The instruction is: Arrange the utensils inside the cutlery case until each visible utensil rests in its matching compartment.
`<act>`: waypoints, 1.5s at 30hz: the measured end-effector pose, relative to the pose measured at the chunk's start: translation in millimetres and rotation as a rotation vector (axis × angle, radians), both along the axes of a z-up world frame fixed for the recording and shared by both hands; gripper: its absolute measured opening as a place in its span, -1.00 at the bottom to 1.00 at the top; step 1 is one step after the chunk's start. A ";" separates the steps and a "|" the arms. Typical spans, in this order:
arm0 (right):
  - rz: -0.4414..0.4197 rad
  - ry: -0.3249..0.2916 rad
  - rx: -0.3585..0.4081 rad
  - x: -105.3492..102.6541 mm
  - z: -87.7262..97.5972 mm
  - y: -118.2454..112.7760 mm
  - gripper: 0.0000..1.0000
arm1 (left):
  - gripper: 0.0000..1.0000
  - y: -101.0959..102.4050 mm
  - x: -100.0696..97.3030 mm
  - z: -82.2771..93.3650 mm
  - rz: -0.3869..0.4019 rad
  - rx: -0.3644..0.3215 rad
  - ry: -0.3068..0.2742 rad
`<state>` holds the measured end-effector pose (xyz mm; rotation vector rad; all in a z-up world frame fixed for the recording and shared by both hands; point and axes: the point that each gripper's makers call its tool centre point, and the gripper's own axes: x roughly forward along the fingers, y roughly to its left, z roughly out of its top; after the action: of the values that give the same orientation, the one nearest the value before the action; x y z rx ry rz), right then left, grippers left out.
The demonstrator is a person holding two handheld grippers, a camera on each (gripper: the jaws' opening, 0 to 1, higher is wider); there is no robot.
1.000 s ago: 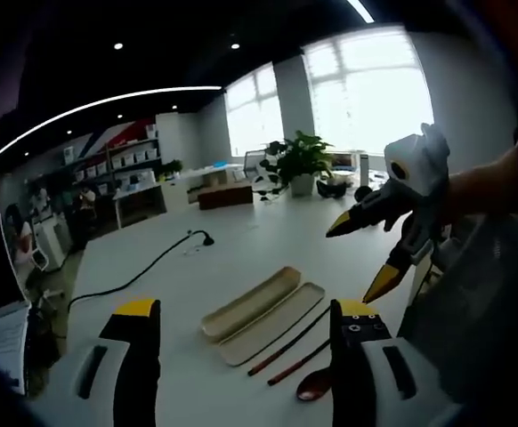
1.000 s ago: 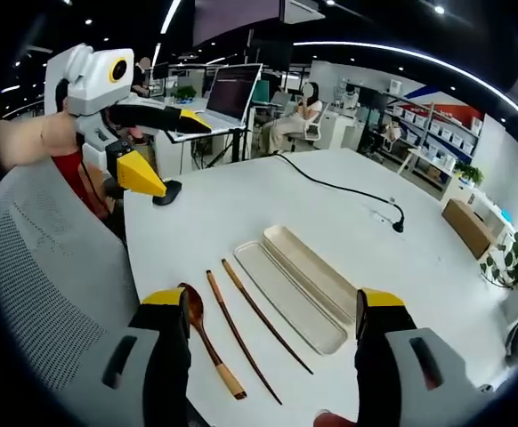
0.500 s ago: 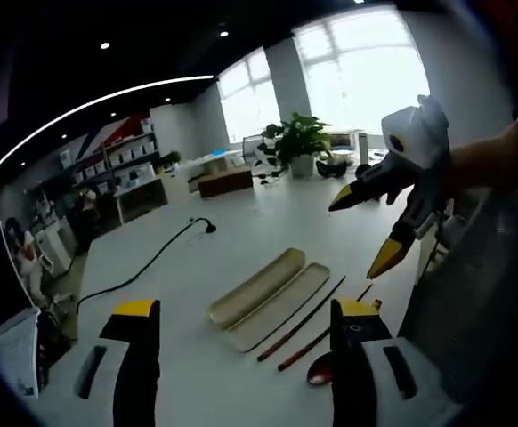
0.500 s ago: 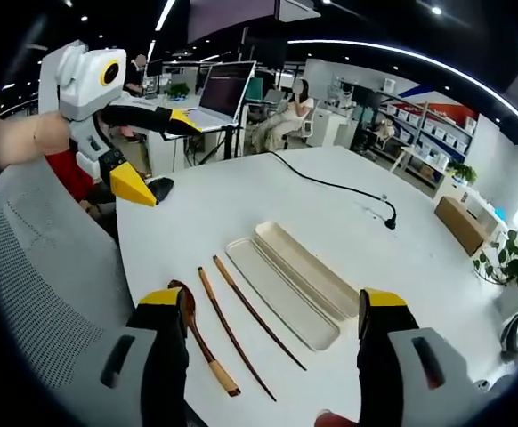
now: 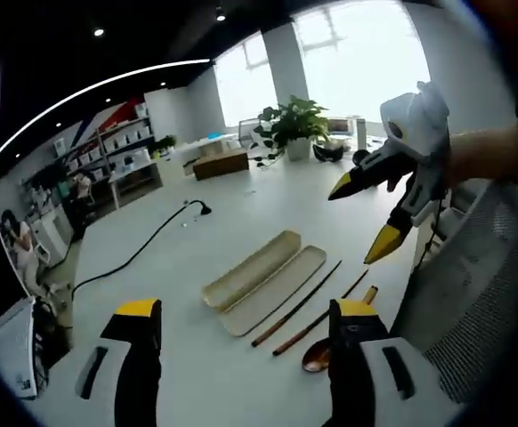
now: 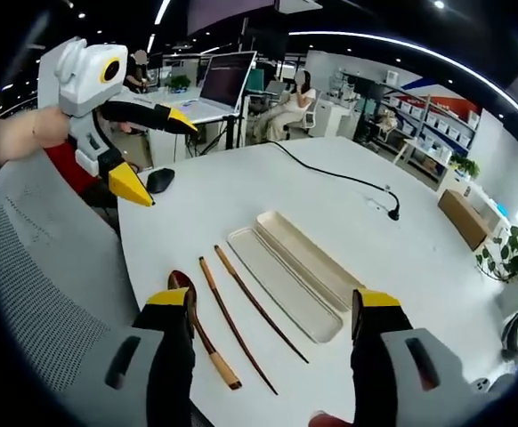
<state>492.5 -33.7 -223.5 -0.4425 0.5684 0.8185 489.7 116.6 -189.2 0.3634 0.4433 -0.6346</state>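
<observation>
Utensils lie untouched on the white desk (image 6: 241,205): a wooden spoon (image 6: 198,322) and two chopsticks (image 6: 246,311) at lower centre of the right gripper view, just beside the open cutlery case (image 6: 305,271) and its lid (image 6: 281,294). Over the past second only the cameras have drifted; nothing is grasped. The left hand-held gripper (image 5: 241,356) and right hand-held gripper (image 6: 268,342) both hover with jaws apart, sorting not yet begun.

This was an open-plan office. An open laptop (image 6: 219,84) sat on a desk beyond the white tabletop (image 6: 241,191), a person (image 6: 287,107) sat on an office chair, shelves (image 5: 121,160) held what looked like rows of small boxes, and a potted plant (image 5: 293,124) stood before large windows (image 5: 366,58).
</observation>
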 end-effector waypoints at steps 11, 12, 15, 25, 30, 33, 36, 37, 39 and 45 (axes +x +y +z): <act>0.069 0.083 -0.072 -10.5 -27.6 5.0 0.19 | 0.58 -4.7 -22.4 -43.4 -0.140 0.234 0.123; 0.073 0.089 -0.074 -10.4 -29.6 5.4 0.16 | 0.58 -5.4 -24.9 -46.0 -0.156 0.253 0.130; 0.073 0.098 -0.093 -6.7 -33.3 3.9 0.15 | 0.58 -7.2 -29.1 -47.4 -0.173 0.250 0.150; 0.121 0.164 -0.136 -13.6 -53.7 9.3 0.08 | 0.56 -8.6 -33.8 -50.9 -0.168 0.190 0.220; 0.137 0.202 -0.117 -16.8 -57.5 17.8 0.09 | 0.53 -12.4 -45.6 -61.0 -0.190 0.183 0.294; 0.188 0.212 -0.141 -19.4 -60.7 21.8 -0.10 | 0.52 -11.8 -48.9 -64.7 -0.205 0.205 0.303; 0.208 0.236 -0.137 -19.9 -65.0 26.3 -0.24 | 0.47 -11.3 -51.7 -67.1 -0.211 0.209 0.321; 0.214 0.238 -0.148 -19.5 -67.1 27.2 -0.24 | 0.44 -11.3 -52.3 -67.4 -0.212 0.208 0.325; 0.230 0.254 -0.174 -20.5 -72.0 27.7 -0.27 | 0.39 -11.1 -53.6 -67.9 -0.209 0.203 0.338; 0.293 0.271 -0.218 -23.6 -81.8 31.8 -0.39 | 0.28 -11.0 -54.3 -66.6 -0.192 0.177 0.354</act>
<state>468.9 -1.9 -305.3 -0.6294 0.8617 1.1123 435.4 105.5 -255.8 0.4671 0.8130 -0.8542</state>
